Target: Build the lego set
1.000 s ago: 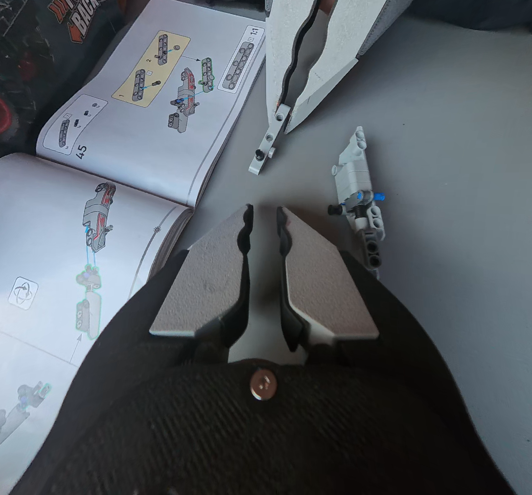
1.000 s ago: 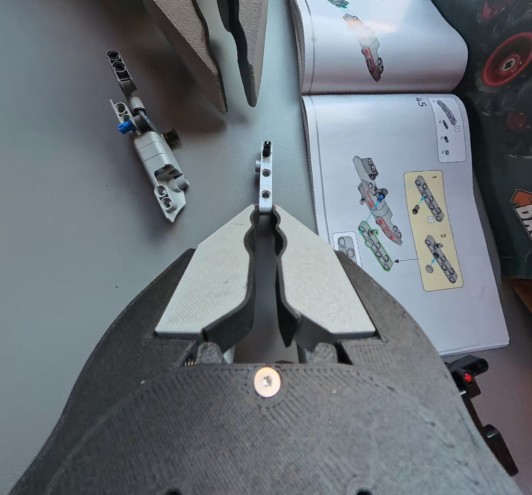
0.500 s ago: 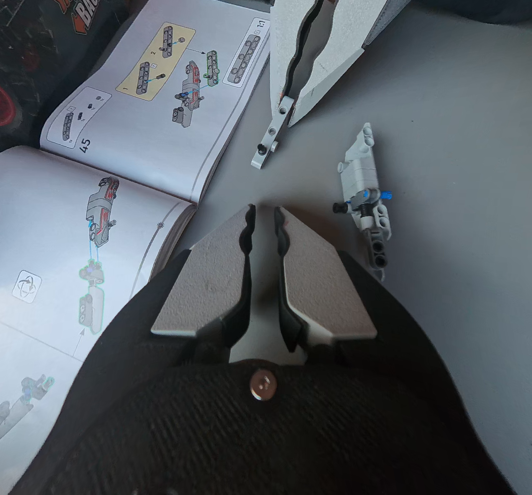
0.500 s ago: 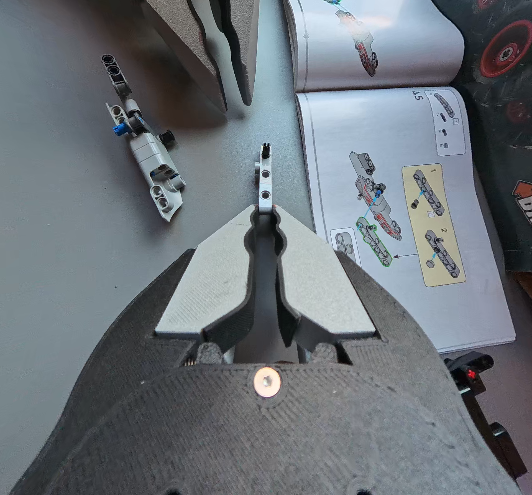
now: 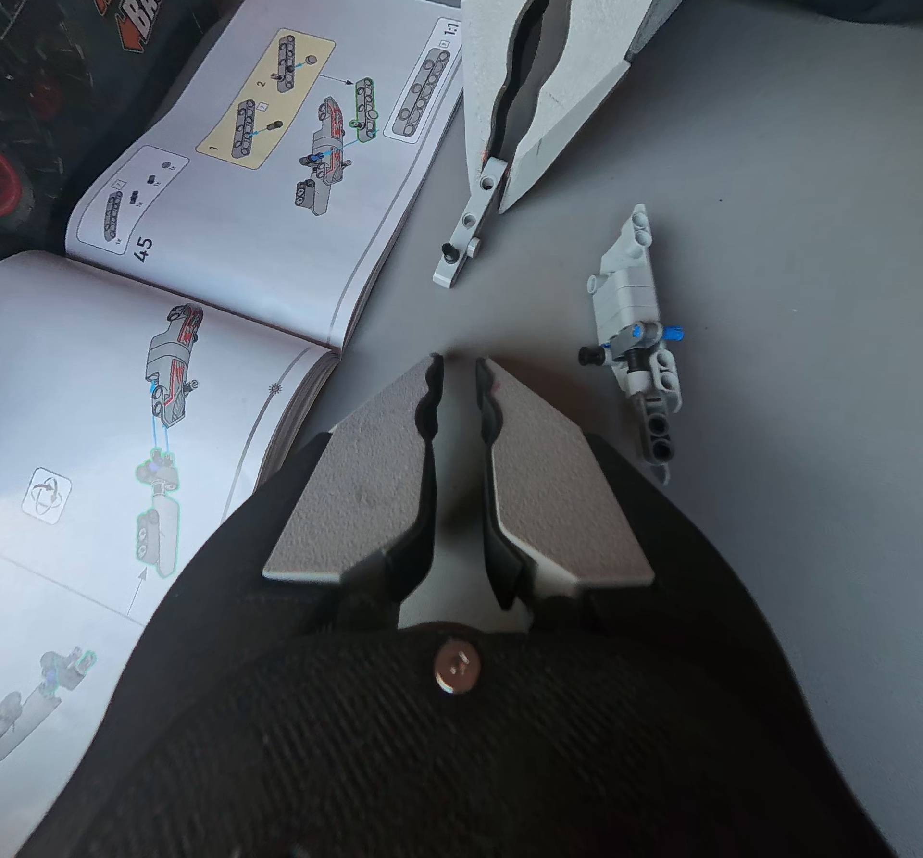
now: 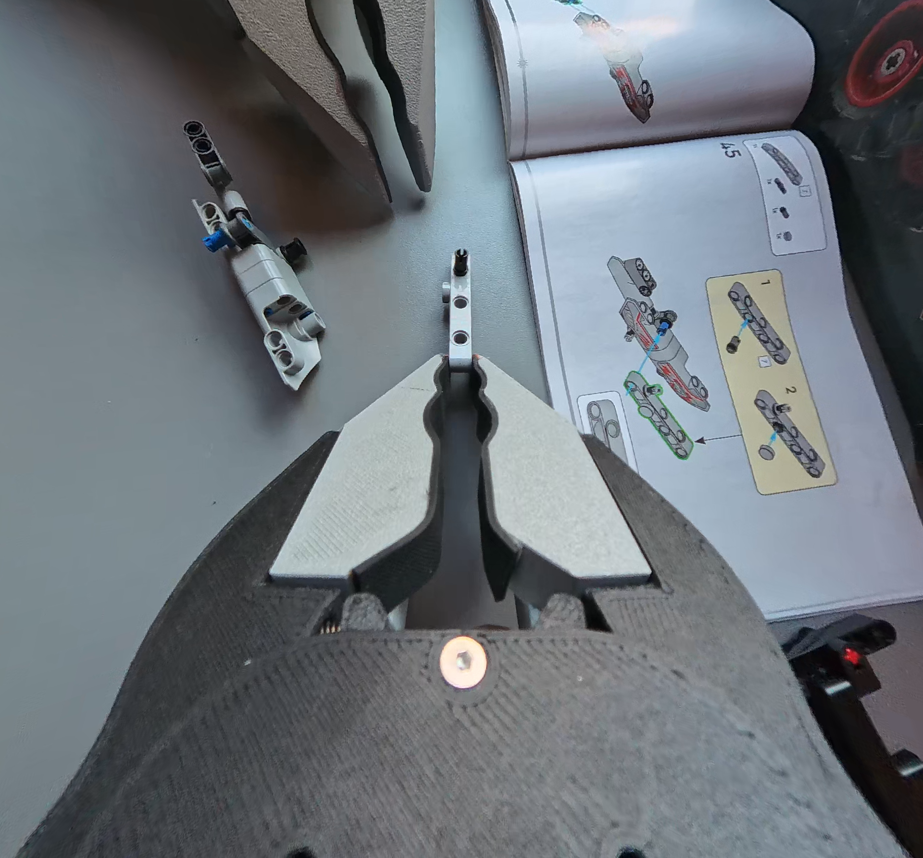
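My right gripper (image 6: 460,359) is shut on one end of a light grey beam (image 6: 460,319). The beam sticks out forward, low over the grey table (image 6: 100,434), with a black pin (image 6: 460,259) at its far end. It also shows in the left wrist view (image 5: 467,225). A small grey sub-assembly (image 6: 259,284) with a blue pin lies on the table to the beam's left, and shows in the left wrist view (image 5: 634,334). My left gripper (image 5: 459,359) faces the beam from the other side. It is empty, its jaws a narrow gap apart.
An open instruction booklet (image 5: 225,185) lies beside the grippers and shows in the right wrist view (image 6: 674,334). The dark printed set box (image 5: 75,60) lies beyond it. A black part with red dots (image 6: 849,659) lies near the booklet's edge. The tips of one gripper are about 7 cm away from the tips of the other.
My left gripper's jaws have narrowed a little. The right gripper keeps its hold on the beam. Both grippers have drifted only slightly.
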Tool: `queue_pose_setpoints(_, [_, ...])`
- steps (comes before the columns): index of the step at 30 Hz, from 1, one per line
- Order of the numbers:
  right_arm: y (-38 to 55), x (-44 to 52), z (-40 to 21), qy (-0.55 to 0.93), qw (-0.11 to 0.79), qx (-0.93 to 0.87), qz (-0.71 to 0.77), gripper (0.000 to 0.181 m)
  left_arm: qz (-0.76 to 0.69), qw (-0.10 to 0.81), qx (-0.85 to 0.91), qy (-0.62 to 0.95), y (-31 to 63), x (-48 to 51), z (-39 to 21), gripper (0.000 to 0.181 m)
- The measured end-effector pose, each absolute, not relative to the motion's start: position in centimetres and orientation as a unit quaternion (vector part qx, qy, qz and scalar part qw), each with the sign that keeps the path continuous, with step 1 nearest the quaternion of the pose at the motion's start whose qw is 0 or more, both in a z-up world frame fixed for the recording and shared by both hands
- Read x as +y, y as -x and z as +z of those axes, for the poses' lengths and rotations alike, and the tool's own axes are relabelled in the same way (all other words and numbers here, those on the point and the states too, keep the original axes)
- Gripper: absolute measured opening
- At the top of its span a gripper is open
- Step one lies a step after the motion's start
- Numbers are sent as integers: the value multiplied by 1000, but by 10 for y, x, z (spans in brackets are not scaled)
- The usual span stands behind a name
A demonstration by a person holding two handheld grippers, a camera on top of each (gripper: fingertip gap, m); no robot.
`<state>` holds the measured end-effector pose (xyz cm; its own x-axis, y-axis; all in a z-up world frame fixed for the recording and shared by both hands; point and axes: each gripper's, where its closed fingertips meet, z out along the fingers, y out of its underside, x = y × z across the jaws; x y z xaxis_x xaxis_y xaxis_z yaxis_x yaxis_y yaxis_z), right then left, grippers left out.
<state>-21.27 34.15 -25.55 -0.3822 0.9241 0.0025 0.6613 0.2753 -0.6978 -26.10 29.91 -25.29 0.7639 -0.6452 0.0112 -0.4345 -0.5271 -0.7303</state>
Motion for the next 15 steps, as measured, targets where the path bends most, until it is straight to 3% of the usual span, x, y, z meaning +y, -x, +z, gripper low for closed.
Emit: queue_pose_setpoints(15, [209,335,-255,535,153,-749,359,5,-139,370,314,863,261,299,-254,9])
